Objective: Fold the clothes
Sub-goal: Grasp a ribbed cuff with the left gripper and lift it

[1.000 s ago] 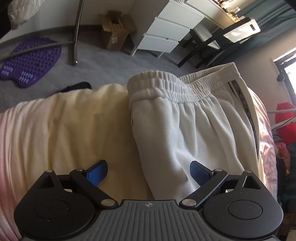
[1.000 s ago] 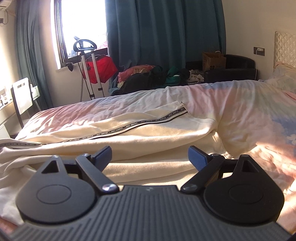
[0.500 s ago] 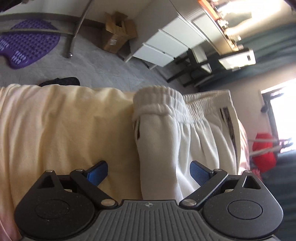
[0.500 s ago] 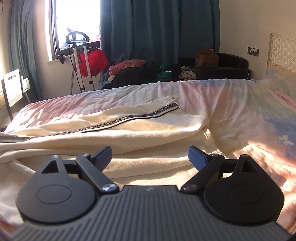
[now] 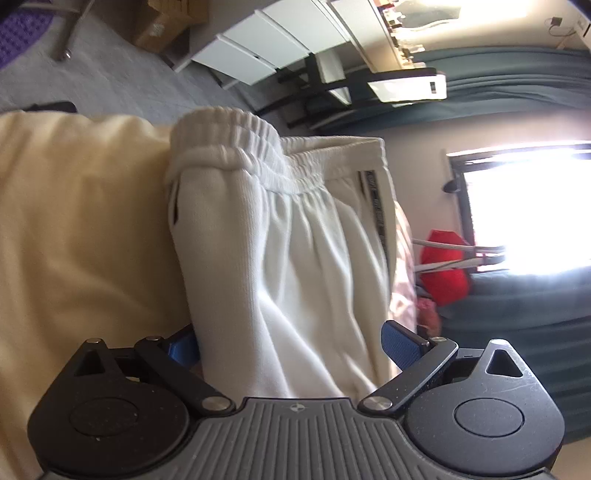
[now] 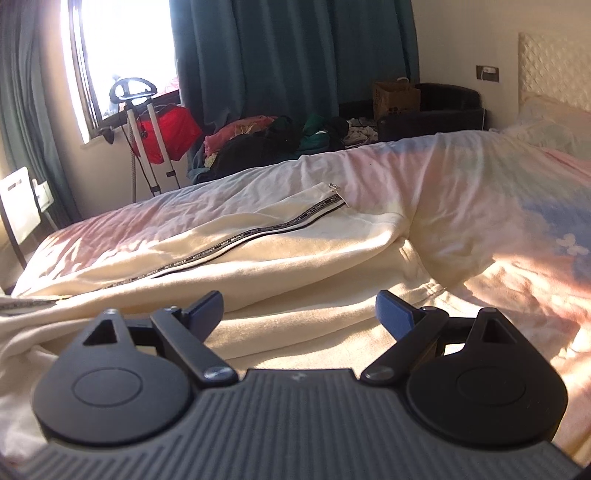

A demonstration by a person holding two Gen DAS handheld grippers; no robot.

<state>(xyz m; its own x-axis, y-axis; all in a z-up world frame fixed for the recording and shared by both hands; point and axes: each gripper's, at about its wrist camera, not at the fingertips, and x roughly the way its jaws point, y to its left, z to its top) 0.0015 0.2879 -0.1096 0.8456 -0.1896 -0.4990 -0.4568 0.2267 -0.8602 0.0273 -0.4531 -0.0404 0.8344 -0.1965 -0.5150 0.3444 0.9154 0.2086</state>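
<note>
both tools gape: left tool [image 5: 291, 343] straddles, perhaps touching, cream trousers [image 5: 295, 240].

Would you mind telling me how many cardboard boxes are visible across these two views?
2. One cardboard box sits on the floor beside the white drawers; another box stands across the bed by the curtain. Others may be hidden.

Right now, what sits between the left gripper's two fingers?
In the left wrist view, the white sweatpants fill the gap of the open left gripper: a fold of the upper leg below the waistband. Jaws are not closed on it.
</note>
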